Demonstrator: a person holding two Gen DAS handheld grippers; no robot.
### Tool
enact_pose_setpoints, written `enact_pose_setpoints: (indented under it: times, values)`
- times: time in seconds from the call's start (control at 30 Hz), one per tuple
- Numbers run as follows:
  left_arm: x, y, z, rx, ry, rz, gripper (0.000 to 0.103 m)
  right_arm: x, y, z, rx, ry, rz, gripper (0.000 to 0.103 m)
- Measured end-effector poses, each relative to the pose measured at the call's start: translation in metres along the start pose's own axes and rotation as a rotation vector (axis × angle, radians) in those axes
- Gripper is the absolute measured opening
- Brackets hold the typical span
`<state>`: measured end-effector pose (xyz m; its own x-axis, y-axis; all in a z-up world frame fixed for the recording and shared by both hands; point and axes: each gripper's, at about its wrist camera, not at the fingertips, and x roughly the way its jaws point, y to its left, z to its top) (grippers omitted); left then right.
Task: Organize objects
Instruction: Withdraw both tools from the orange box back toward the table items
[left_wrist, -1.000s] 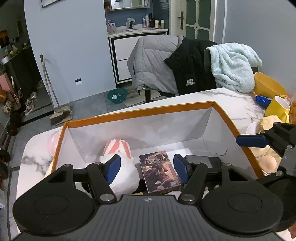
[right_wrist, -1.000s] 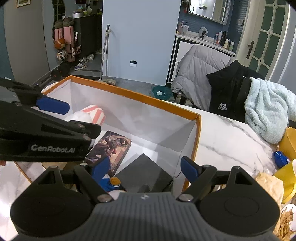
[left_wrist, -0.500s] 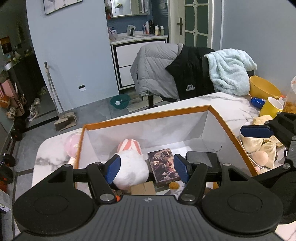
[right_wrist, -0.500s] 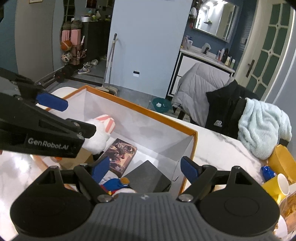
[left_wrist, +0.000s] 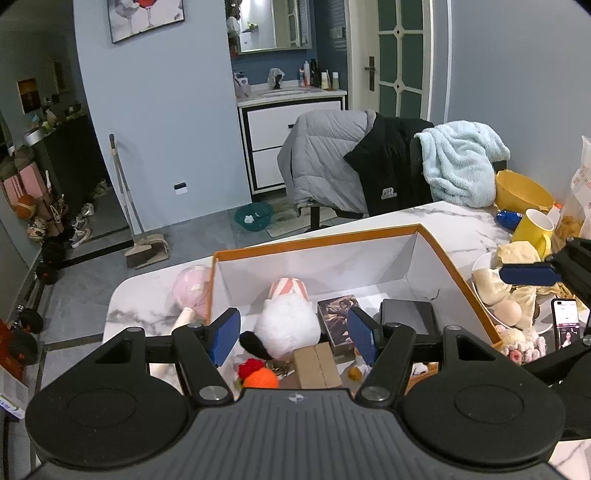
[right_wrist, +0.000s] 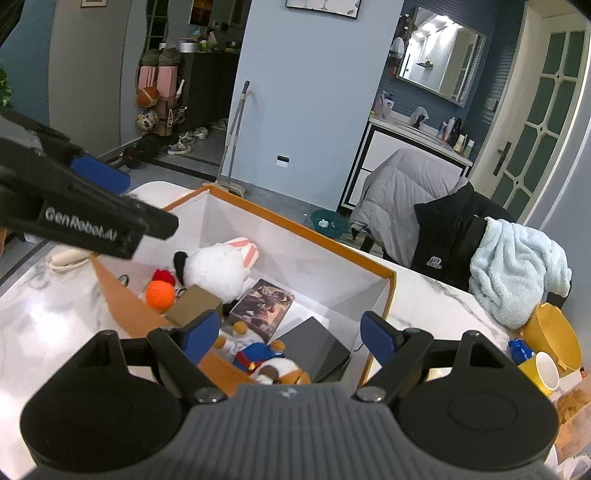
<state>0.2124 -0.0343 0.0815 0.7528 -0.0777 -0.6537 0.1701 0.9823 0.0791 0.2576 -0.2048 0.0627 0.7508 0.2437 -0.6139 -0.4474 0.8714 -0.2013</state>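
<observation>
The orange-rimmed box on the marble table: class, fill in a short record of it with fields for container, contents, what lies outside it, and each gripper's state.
container: open orange-rimmed white cardboard box on the marble table
contents: white plush rabbit, illustrated card box, flat black case, orange knitted ball, brown cardboard carton, blue-clad plush toy
outside: yellow mug, phone
left gripper: open, empty
right gripper: open, empty

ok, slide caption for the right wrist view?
Right gripper open above orange-rimmed box holding white plush and card box.
</observation>
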Motion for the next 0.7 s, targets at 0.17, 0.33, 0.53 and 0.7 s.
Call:
enact_pose_setpoints:
  times: [0.17, 0.33, 0.53, 0.7]
  values:
    - [-0.015, 0.009, -0.01, -0.012, -0.008, -0.005, 0.076, -0.018, 0.008, -0.008, -0.017, -0.005, 0.01, 0.084]
    - [-0.025, 0.011, -0.025, -0.017, -0.01, -0.017, 0.076, -0.034, 0.013, -0.02, -0.02, 0.0, 0.031, 0.085]
    - [-0.035, 0.012, -0.048, -0.036, -0.012, -0.064, 0.077, -0.044, 0.012, -0.036, -0.012, 0.011, 0.042, 0.085]
    - [-0.032, 0.013, -0.07, -0.063, 0.002, -0.099, 0.079, -0.045, 0.006, -0.053, 0.017, 0.035, 0.059, 0.086]
